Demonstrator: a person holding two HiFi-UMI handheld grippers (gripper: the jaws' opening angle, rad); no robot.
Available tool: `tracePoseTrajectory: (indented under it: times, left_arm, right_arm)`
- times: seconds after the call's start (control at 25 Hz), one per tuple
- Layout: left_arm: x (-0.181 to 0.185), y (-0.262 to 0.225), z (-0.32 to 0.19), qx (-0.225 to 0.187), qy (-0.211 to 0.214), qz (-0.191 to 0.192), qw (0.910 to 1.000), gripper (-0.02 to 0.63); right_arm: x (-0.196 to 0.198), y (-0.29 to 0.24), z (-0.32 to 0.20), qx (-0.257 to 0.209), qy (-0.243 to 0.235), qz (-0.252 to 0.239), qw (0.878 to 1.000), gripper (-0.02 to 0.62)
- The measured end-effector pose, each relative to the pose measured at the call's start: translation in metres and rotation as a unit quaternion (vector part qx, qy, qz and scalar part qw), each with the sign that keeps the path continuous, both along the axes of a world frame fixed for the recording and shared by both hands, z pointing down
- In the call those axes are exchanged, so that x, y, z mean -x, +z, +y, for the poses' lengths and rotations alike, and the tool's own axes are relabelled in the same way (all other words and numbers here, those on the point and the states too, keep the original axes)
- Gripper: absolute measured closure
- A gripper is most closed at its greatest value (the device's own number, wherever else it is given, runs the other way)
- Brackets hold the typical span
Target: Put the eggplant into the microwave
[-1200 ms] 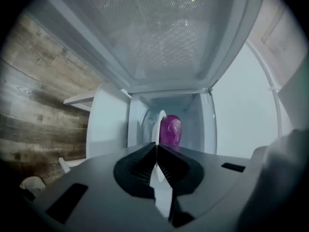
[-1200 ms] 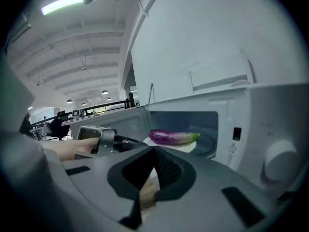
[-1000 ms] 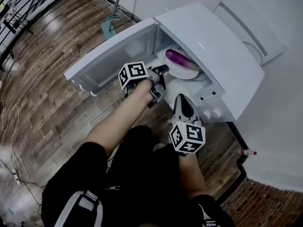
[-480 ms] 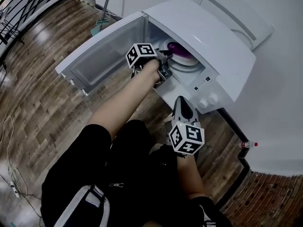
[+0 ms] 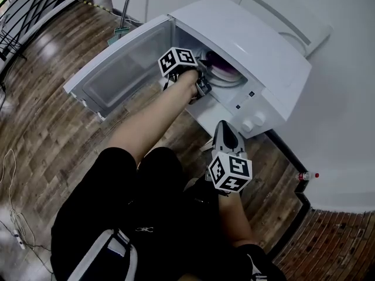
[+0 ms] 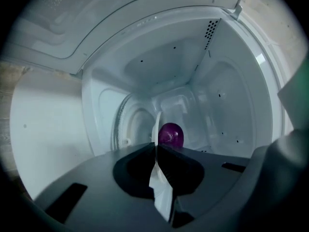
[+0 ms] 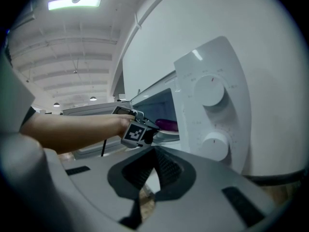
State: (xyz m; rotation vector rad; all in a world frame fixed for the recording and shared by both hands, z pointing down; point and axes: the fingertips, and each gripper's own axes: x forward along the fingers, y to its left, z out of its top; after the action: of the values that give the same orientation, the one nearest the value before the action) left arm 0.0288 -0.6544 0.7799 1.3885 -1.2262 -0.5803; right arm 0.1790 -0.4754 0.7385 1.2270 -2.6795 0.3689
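Observation:
The purple eggplant (image 5: 217,58) lies on a white plate (image 5: 227,78) inside the white microwave (image 5: 258,45), whose door (image 5: 117,69) hangs open to the left. My left gripper (image 5: 204,76) reaches into the opening. In the left gripper view the left gripper (image 6: 155,147) is shut on the plate's rim (image 6: 157,125), with the eggplant (image 6: 170,135) just beyond. My right gripper (image 5: 225,125) hangs below the control panel, shut and with nothing in it. The right gripper view shows the right gripper (image 7: 154,152) pointing at the knobs (image 7: 214,92), with the eggplant (image 7: 167,124) at the opening.
Two knobs (image 5: 251,123) sit at the microwave's near right corner. A small red-capped bottle (image 5: 308,175) stands on the wooden floor by the white wall. A mop (image 5: 123,22) leans behind the door. Cables (image 5: 12,204) trail at left. My legs fill the lower middle.
My left gripper has pushed forward into the microwave opening with the plate, so the eggplant sits deeper under the top. The right gripper has shifted only slightly.

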Motion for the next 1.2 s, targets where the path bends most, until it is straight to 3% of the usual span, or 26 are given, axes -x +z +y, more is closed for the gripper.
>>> tracePoseTrajectory:
  times: [0.08, 0.16, 0.32, 0.44, 0.76, 0.84, 0.96, 1.12, 1.2]
  left_arm:
    - [0.005, 0.000, -0.002, 0.002, 0.005, -0.044, 0.9990, 0.589]
    - [0.014, 0.001, -0.002, 0.015, 0.009, -0.128, 0.9916, 0.557]
    - [0.026, 0.000, -0.002, 0.032, 0.019, -0.287, 0.9571, 0.464]
    - [0.034, -0.001, 0.000, 0.022, 0.015, -0.363, 0.9315, 0.449]
    - [0.053, -0.030, 0.025, -0.048, -0.034, -0.458, 0.8872, 0.460]
    - [0.052, -0.044, 0.043, -0.073, -0.038, -0.492, 0.8667, 0.606]
    - [0.042, -0.064, 0.071, -0.126, -0.024, -0.533, 0.8365, 0.606]
    - [0.023, -0.078, 0.115, -0.173, -0.009, -0.543, 0.8217, 0.606]
    - [0.016, -0.077, 0.134, -0.182, -0.007, -0.537, 0.8236, 0.606]
  right_arm:
    - [0.002, -0.001, 0.003, -0.004, -0.004, -0.001, 1.000, 0.591]
    - [0.003, -0.004, 0.005, -0.012, -0.008, -0.008, 1.000, 0.591]
    - [0.005, -0.006, 0.010, -0.018, -0.013, -0.012, 1.000, 0.591]
    - [0.005, -0.006, 0.014, -0.020, -0.016, -0.007, 1.000, 0.591]
    - [0.004, -0.007, 0.018, -0.025, -0.016, -0.009, 1.000, 0.591]
    - [0.007, -0.010, 0.017, -0.031, -0.016, -0.015, 0.999, 0.591]
    - [0.014, -0.019, 0.011, -0.045, -0.013, -0.020, 0.999, 0.591]
    - [0.028, -0.030, 0.000, -0.058, -0.012, -0.028, 0.998, 0.591]
    - [0.038, -0.033, -0.005, -0.064, -0.012, -0.035, 0.997, 0.591]
